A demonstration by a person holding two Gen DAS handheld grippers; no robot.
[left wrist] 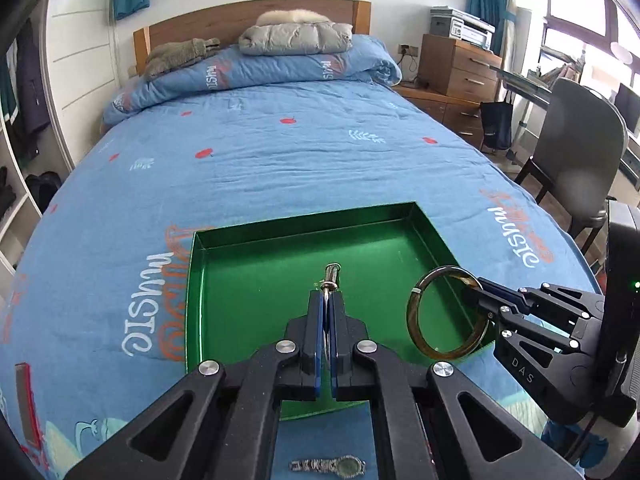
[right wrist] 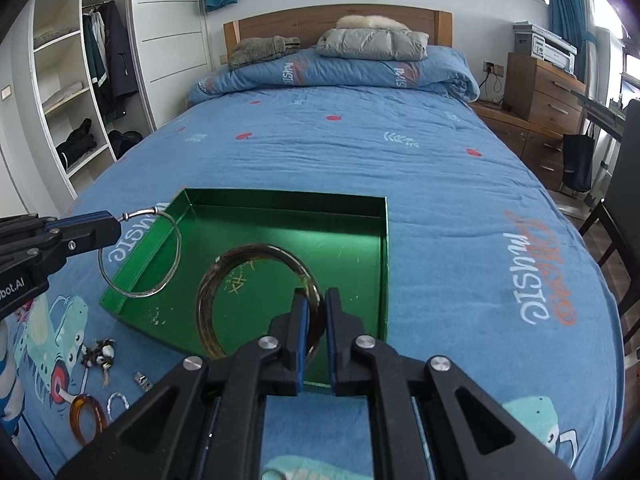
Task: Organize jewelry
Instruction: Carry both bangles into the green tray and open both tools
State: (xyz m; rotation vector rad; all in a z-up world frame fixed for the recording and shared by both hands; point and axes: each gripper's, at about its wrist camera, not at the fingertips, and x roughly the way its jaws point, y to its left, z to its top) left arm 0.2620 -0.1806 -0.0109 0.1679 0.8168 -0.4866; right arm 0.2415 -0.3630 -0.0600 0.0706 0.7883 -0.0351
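Observation:
A shallow green tray (left wrist: 304,236) (right wrist: 280,200) lies on the blue bedspread. My left gripper (left wrist: 329,300) (right wrist: 116,222) is shut on a thin silver bangle (left wrist: 332,276) (right wrist: 138,254), which hangs over the tray's left wall. My right gripper (right wrist: 316,308) (left wrist: 472,286) is shut on an amber bangle (right wrist: 256,276) (left wrist: 444,312), held above the tray's right part. Both bangles hang in the air, apart from each other.
Loose jewelry lies on the bedspread in front of the tray: a silver watch (left wrist: 328,466), an orange bangle (right wrist: 86,418), a small silver ring (right wrist: 118,402), a beaded charm (right wrist: 98,354), a small clip (right wrist: 142,380). A chair (left wrist: 580,148) stands to the right of the bed.

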